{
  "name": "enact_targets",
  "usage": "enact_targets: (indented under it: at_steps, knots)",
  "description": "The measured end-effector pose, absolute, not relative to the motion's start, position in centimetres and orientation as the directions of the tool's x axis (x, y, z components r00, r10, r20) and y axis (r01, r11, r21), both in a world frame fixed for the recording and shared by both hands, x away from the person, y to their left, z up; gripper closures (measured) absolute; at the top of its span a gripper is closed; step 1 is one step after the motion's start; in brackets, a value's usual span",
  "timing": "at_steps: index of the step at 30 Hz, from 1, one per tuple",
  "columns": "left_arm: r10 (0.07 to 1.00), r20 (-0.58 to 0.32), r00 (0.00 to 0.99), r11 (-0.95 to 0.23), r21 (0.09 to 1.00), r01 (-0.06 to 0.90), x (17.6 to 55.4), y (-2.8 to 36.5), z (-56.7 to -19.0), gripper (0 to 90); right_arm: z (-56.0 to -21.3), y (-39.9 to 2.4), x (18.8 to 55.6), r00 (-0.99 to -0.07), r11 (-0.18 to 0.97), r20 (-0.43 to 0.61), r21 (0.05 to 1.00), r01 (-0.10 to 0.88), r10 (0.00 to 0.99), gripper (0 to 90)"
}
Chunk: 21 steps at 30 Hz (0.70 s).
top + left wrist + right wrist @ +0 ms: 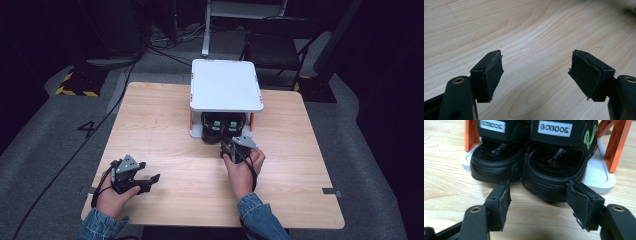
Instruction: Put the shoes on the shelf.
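Two black sandals stand side by side, heels toward me, on the lower shelf (599,177) of a small white rack. The left sandal (496,162) and the right sandal (556,170) both carry a white label on the strap, and the right one has green trim. My right gripper (539,202) is open just in front of the right sandal's heel, and its pads touch nothing. In the high view it (227,147) sits right before the rack's front. My left gripper (535,72) is open over bare wood, at the table's front left (150,182).
The rack's white top board (226,85) covers the sandals (224,129) from above, and orange posts (617,145) hold it at the corners. The wooden table (165,115) has bare room left and right of the rack. A folding chair (272,47) stands beyond the far edge.
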<state>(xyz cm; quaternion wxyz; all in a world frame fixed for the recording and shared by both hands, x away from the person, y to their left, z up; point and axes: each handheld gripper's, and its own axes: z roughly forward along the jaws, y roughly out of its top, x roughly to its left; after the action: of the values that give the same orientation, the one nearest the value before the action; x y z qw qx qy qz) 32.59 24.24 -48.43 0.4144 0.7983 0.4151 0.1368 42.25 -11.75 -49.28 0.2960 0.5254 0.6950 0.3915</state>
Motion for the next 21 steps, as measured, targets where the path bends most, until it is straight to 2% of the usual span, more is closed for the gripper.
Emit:
enact_targets:
  at_steps: [4,7,21]
  knots:
    - [0.775,-0.122,0.619,-0.317,0.773,0.55,32.5,24.2,-48.5,26.0,-49.1,-12.6,43.1,-0.262,0.157,-0.024,0.853,0.498,0.965,45.4]
    - [0.775,-0.125,0.619,-0.315,0.773,0.551,32.4,24.2,-48.5,26.0,-49.1,-13.1,43.6,-0.272,0.144,0.001,0.846,0.513,0.962,43.2]
    - [0.758,-0.107,0.643,-0.346,0.77,0.537,32.7,23.1,-48.5,25.9,-49.3,-13.2,45.0,-0.297,0.169,-0.019,0.855,0.49,0.955,42.0]
